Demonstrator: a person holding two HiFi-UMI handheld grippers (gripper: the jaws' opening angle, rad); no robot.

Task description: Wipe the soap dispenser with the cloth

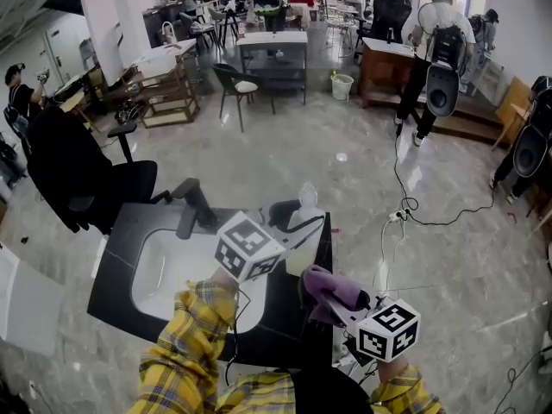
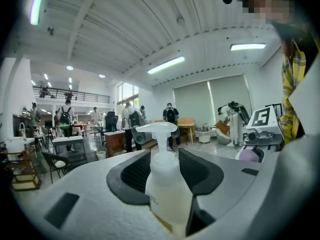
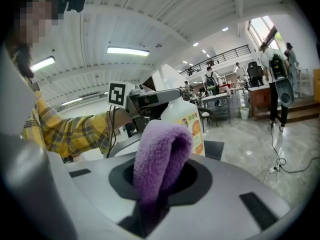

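My left claw is clamped on the soap dispenser and my right claw is pinching the purple cloth near it, at about its 5 o'clock.

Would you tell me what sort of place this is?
Probably a large open lab or workshop hall: a freestanding sink counter on the bare floor, work tables and chairs, and several people wearing backpacks.

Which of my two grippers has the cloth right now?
The right gripper: a folded purple cloth is pinched between its jaws. The left gripper is closed on the soap dispenser instead.
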